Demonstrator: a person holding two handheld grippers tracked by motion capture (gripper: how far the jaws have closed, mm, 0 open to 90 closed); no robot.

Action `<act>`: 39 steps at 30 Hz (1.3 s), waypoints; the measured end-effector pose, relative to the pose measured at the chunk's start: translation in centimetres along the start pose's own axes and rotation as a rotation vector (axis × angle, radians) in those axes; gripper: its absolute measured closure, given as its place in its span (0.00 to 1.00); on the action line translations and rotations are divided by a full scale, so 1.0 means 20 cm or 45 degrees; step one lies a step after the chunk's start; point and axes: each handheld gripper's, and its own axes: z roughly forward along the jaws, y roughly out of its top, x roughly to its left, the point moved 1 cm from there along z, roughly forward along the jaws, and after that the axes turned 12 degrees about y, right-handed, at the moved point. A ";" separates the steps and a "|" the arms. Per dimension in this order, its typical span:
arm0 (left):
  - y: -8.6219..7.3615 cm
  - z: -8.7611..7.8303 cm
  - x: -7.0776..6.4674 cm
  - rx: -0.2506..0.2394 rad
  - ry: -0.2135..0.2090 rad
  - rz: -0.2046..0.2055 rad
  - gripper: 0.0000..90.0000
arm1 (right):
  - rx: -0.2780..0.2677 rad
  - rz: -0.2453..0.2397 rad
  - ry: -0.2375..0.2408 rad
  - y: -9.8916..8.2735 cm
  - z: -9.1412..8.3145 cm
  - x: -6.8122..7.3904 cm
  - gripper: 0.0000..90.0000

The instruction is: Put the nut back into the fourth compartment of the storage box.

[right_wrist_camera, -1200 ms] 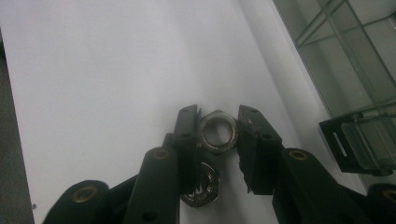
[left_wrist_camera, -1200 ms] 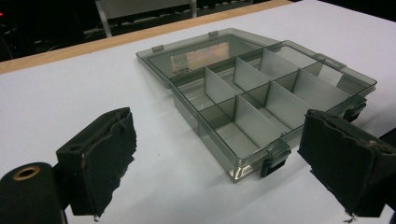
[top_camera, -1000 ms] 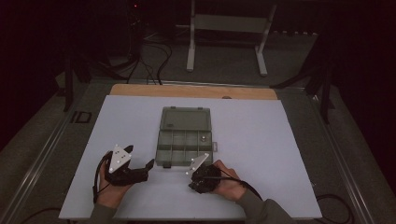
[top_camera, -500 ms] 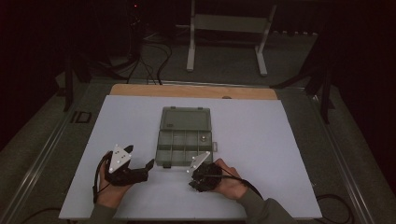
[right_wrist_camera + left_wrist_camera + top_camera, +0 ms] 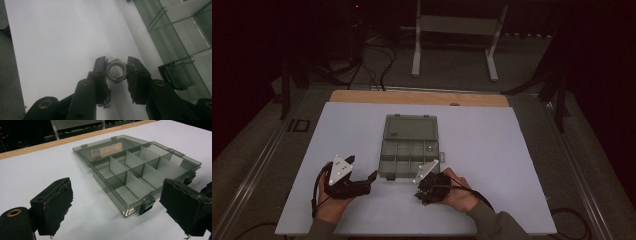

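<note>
Both grippers black w/ grey three-cornered plates on top, small screws at plate corners. Left gripper (image 5: 373, 176), left of the compartment box (image 5: 409, 147): thick black jaws, frayed worn pads (image 5: 60, 207), brass-ringed hole in body, black cable looping by wrist. Right gripper (image 5: 117, 70), just below box: slimmer black jaws, brass-ringed pivots, ragged pad edges, black cable trailing. Person's sleeve (image 5: 492, 224) dark olive-grey.

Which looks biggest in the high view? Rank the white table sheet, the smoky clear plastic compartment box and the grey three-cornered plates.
1. White table sheet.
2. Compartment box.
3. Grey three-cornered plates, left and right: alike, unranked.
</note>
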 end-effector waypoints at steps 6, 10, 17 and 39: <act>0.00 0.00 0.00 0.000 0.001 -0.001 0.12 | -0.004 0.000 -0.006 0.01 -0.02 0.00 0.78; 0.00 0.00 0.00 0.000 -0.001 -0.001 0.12 | -0.012 0.004 -0.014 0.02 -0.05 -0.01 0.78; 0.00 0.00 0.00 -0.001 0.001 -0.006 0.12 | -0.023 0.008 -0.031 0.03 -0.08 -0.02 0.78; 0.00 0.00 0.00 -0.005 0.001 -0.009 0.12 | -0.074 0.029 -0.087 0.11 -0.24 -0.10 0.78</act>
